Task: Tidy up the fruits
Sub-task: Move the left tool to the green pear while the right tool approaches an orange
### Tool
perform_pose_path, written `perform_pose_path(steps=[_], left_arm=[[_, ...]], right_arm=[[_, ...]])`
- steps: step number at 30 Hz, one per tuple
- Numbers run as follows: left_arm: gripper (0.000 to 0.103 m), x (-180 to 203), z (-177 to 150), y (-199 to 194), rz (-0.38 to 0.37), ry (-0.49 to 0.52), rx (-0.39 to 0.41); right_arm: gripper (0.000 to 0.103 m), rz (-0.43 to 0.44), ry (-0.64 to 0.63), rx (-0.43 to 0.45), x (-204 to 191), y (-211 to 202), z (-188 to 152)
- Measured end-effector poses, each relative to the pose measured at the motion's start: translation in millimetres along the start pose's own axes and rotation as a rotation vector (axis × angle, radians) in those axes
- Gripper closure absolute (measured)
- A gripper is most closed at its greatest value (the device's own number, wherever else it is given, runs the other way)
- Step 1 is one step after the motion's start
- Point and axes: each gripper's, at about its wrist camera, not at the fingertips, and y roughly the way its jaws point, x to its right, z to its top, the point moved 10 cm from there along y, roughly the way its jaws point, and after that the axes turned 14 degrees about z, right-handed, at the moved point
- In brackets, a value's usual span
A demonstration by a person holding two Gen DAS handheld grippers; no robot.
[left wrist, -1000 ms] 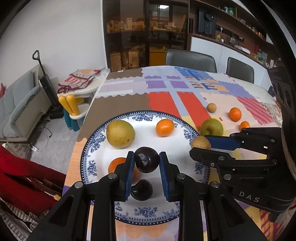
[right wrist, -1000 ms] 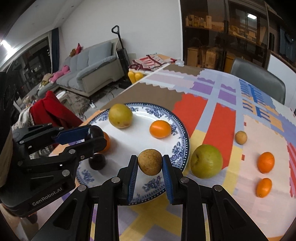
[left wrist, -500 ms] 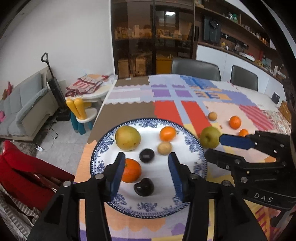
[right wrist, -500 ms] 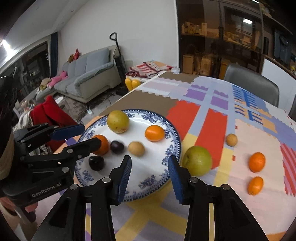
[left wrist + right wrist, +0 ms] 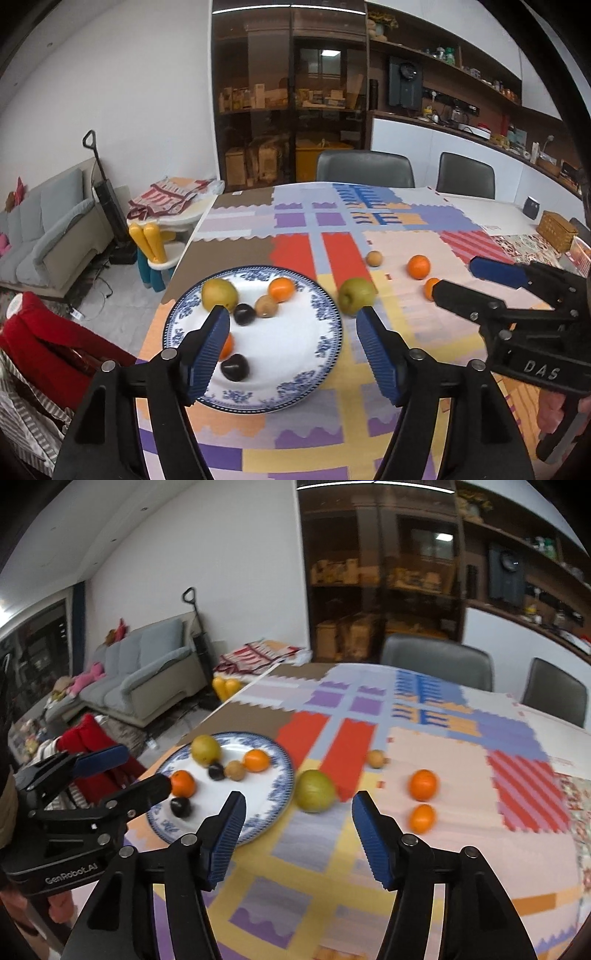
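Orange mandarin whole in right view, half-hidden in left

Right hand-held gripper spread wide, green fruit, possibly apple, beside plate

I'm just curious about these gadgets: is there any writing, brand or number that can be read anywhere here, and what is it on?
"DAS": on the black body of the right gripper, seen from the left wrist.
"GenRobot.AI": on the black body of the left gripper, seen from the right wrist.
Boxes and packages on the back shelves: print too small and blurred to read.
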Motion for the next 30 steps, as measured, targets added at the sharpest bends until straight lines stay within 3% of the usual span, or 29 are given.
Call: perform_pose_path(steps=[6,13,22,30], left_arm=[[0.018,23,10,-9,-0.014,0.052,0.018],[0.012,51,23,-3,-0.034,0.154,0.003],[0.013,80,37,30,-0.082,0.296,-0.092],[0.014,99,30,80,-0.168,0.327,-0.301]], right_arm=[[0.036,-0.081,0.029,0.033,22,-32,2],[0.036,-0.136,0.142,0.027,59,-46,5],[0.036,-0.091,0.255,-0.203,94,-14,-5],[0.036,-0.099,0.314,-0.347,120,15,-14]])
